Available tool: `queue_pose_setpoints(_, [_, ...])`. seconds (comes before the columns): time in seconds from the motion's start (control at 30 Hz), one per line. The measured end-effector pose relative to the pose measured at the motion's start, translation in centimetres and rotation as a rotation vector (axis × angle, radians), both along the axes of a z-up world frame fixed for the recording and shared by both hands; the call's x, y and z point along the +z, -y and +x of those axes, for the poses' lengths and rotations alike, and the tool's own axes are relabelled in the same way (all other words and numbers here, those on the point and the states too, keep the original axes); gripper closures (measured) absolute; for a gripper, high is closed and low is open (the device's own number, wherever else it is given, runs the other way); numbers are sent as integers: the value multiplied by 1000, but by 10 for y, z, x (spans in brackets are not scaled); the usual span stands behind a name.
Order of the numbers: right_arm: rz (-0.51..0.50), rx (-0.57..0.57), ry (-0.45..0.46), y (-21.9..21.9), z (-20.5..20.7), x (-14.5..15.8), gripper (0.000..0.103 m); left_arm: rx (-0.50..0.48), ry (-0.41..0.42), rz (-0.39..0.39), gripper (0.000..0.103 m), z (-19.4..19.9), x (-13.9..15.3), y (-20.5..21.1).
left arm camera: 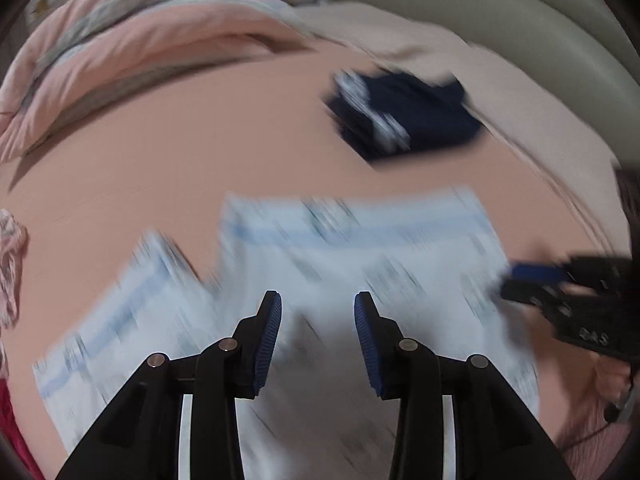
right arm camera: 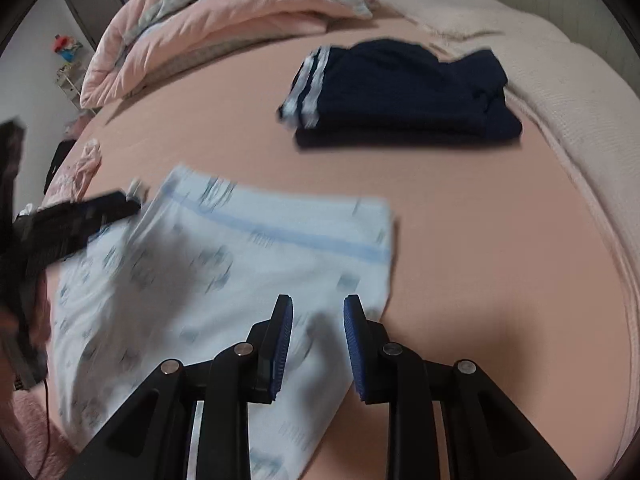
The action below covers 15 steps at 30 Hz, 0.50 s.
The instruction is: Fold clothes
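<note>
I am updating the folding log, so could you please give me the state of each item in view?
Light blue garment: lying on the bed, partly folded.
Navy garment: folded, set aside.
Pink quilt: bunched at the far edge.
Left claw: open, empty.
Right claw: open, empty.

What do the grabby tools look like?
Both tools, left and right, are black with angular arms, round silver bolts and two fingers lined with ribbed blue pads. Pale lettering marks the right one's side, too blurred to read.

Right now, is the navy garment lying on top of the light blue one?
No: the navy garment lies apart, bare sheet separating it from the light blue garment.
</note>
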State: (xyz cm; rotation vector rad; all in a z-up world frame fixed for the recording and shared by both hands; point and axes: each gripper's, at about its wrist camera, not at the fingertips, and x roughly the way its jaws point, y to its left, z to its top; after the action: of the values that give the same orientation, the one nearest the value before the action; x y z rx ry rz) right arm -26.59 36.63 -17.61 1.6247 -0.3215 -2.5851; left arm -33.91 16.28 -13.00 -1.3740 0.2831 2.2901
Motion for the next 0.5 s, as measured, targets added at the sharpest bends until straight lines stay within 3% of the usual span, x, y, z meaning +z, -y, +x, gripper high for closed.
queue_pose_setpoints(0.1, [-37,67,18,31,21,-4,77,-8,63,-45,68,44,-18,-6])
queue_pose_setpoints(0.27, [16,173,19,72,66,-9,77,73,96,-46,68,82,-38,5])
queue_pose_setpoints(0.37, [101,221,40,85,86,-25,77,73,85,-77,64,85,-45,13])
queue_pose_setpoints(0.5, [222,253,75,81,111,-20,76,96,103,-76,58,72,-44,25])
